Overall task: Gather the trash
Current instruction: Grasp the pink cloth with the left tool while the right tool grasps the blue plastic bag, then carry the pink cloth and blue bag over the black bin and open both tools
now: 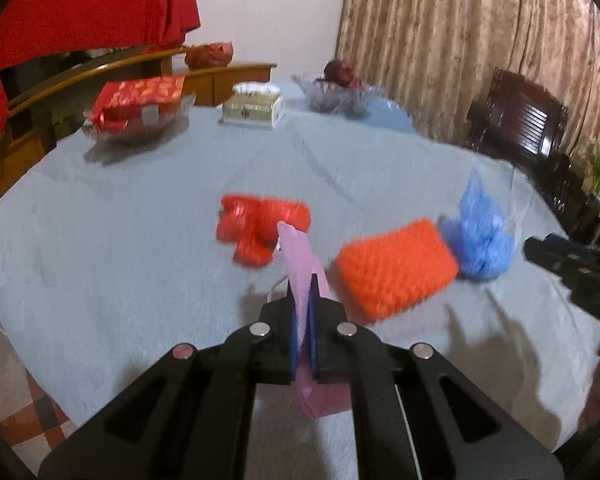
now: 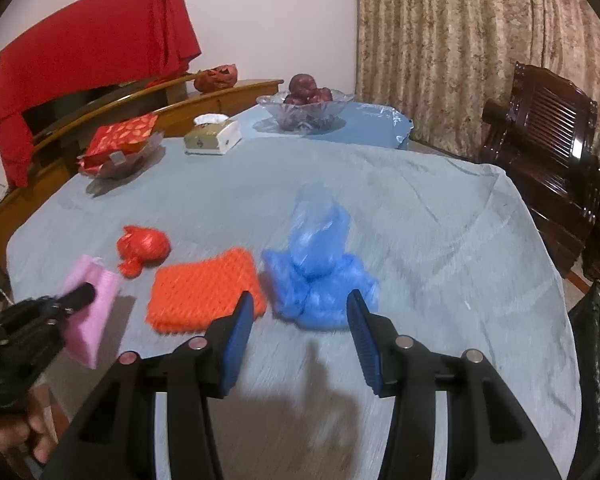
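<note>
No legible text, labels, brands or numbers in either view, gold marks on the red packet (image 1: 138, 98) in the far dish too blurred to read, tissue box (image 2: 212, 139) front pattern indistinct

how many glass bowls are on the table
2. One glass bowl of dark red fruit sits at the far edge; another glass bowl holding a red packet sits far left. None seem hidden.
</note>
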Tool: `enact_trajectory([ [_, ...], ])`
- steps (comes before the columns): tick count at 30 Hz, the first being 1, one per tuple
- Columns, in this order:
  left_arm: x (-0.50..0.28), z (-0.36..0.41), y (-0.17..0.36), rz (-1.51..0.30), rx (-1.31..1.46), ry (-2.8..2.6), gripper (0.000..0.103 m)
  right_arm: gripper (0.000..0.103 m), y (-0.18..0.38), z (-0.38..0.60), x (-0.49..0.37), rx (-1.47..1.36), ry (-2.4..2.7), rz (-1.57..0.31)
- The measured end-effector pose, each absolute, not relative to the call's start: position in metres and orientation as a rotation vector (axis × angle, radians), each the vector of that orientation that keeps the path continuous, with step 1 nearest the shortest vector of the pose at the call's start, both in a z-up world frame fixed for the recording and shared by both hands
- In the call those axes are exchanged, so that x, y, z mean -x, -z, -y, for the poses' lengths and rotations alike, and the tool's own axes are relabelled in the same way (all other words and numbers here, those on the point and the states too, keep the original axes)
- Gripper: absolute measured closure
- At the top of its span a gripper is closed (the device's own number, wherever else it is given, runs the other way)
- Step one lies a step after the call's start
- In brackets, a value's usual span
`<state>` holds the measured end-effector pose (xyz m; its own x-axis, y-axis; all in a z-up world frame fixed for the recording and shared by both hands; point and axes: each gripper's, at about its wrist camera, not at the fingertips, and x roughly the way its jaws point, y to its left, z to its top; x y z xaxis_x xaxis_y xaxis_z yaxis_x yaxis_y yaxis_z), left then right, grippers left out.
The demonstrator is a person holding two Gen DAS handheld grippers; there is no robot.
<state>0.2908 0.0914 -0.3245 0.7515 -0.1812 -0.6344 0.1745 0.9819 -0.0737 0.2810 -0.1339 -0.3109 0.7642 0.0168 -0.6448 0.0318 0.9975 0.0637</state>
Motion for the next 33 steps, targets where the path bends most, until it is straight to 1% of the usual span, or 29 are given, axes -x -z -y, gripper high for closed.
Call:
enact_trajectory([
  [8, -0.310, -0.070, 0.310, -0.618, -0.035, 0.215, 0.099, 0.054, 0.323, 0.146, -0.313, -0.074, 0.043, -0.719],
  [18, -0.320, -0.060, 0.314, -0.620, -0.049, 0.222, 0.099, 0.051, 0.362, 0.152, -0.338, -0.098, 0.056, -0.806],
  [19, -0.320, -0.061, 0.315, -0.623, -0.048, 0.223, 0.099, 0.053, 0.364, 0.152, -0.339, -0.098, 0.054, -0.814],
  [21, -0.320, -0.059, 0.316, -0.628, -0.048, 0.224, 0.099, 0.065, 0.365, 0.153, -0.338, -0.094, 0.052, -0.814],
  [22, -0.319, -0.058, 0.316, -0.631, -0.047, 0.224, 0.099, 0.068, 0.364, 0.154, -0.338, -0.098, 0.045, -0.817],
  [23, -0.319, -0.058, 0.316, -0.633, -0.046, 0.223, 0.099, 0.075, 0.363, 0.156, -0.337, -0.101, 0.038, -0.816],
  [25, -0.318, -0.057, 0.316, -0.632, -0.046, 0.226, 0.099, 0.093, 0.358, 0.157, -0.335, -0.098, 0.022, -0.807],
  [26, -0.317, -0.056, 0.315, -0.631, -0.045, 0.227, 0.099, 0.097, 0.353, 0.157, -0.332, -0.094, 0.016, -0.802],
  [27, -0.314, -0.054, 0.312, -0.627, -0.044, 0.227, 0.099, 0.099, 0.350, 0.158, -0.330, -0.098, 0.011, -0.798],
  [33, -0.301, -0.037, 0.296, -0.608, -0.060, 0.235, 0.099, 0.101, 0.326, 0.170, -0.310, -0.134, 0.010, -0.757],
])
